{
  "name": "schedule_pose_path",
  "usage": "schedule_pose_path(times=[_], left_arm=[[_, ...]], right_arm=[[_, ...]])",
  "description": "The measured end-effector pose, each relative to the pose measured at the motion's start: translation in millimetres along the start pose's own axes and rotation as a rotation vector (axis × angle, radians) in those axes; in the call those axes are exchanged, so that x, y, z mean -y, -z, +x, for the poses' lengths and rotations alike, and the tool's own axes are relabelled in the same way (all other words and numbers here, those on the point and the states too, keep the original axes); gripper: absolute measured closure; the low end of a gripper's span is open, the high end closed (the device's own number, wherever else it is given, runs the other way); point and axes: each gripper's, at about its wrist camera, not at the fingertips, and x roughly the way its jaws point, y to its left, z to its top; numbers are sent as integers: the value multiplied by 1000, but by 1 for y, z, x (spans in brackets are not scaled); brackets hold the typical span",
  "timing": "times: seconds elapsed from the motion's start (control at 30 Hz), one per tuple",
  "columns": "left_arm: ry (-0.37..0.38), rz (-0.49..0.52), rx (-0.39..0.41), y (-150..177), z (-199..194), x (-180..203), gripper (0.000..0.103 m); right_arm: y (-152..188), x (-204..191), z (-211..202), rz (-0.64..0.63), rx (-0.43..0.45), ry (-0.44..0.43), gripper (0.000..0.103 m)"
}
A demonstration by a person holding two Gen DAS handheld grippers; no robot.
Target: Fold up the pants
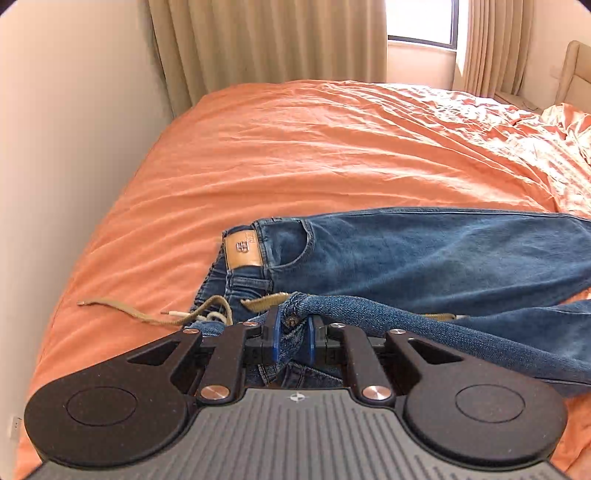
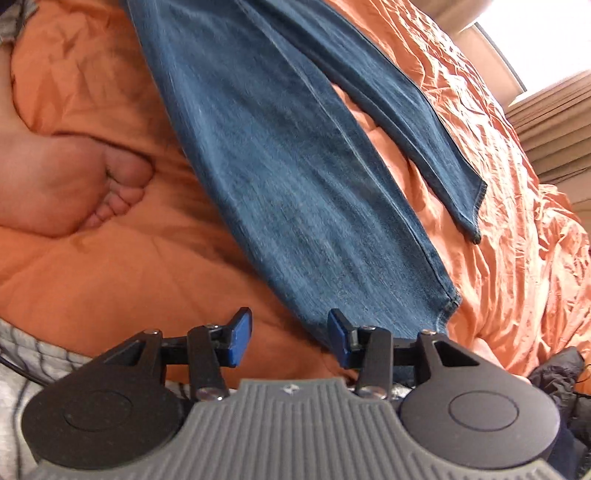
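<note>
Blue jeans [image 1: 424, 254] lie across an orange bedspread [image 1: 295, 147], waistband to the left with a tan leather patch [image 1: 243, 251] and a beige drawstring [image 1: 147, 314]. My left gripper [image 1: 293, 338] is shut on the front waistband of the jeans by the button, lifting that edge. In the right wrist view both legs of the jeans [image 2: 295, 177] stretch away, the far leg's hem [image 2: 474, 214] at the right. My right gripper [image 2: 290, 339] is open and empty, just above the near leg's hem [image 2: 439, 310].
A bare foot [image 2: 74, 184] rests on the bedspread [image 2: 110, 277] left of the legs. A wall [image 1: 74, 147] runs along the bed's left side, with curtains [image 1: 258, 37] and a window [image 1: 421, 22] behind. Dark fabric [image 2: 557, 373] lies at the lower right.
</note>
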Motion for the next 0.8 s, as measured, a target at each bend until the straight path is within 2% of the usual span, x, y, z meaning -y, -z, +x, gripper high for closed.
schedule_pose_path(times=[0.03,0.07,0.1,0.13,0.17,0.3,0.43,0.6,0.67,0.7,0.8], left_arm=[[-1,-1,1,-2,3,0,88],[-3,0,0,-3,1,-1,88],[-8,3,-3,-3,0,0,88],[-12,5,-6,-1,-5,2,88],[-16,6,-9,-1,-3,3,88],[-53,6,-12,-2,17,8,88],[-95,5,-30,-12,40,12,88],[-123,61,-82,-15,67,24,88],[-131,81,-96,-13,73,28,88],[-135,92,-103,-13,76,29,89],[-137,91,-117,-10,83,28,89]], right_arm=[[3,1,6,-8,-16,22,62],[4,5,9,-9,-26,41,67],[5,12,11,-2,-29,61,76],[4,22,12,14,-31,77,95],[3,33,11,40,-26,87,97],[-19,94,18,177,35,93,97],[-51,142,48,247,56,119,96],[-66,181,60,279,84,-6,93],[-66,186,51,246,104,-82,73],[-67,186,48,203,106,-103,69],[-72,176,50,26,84,-156,67]])
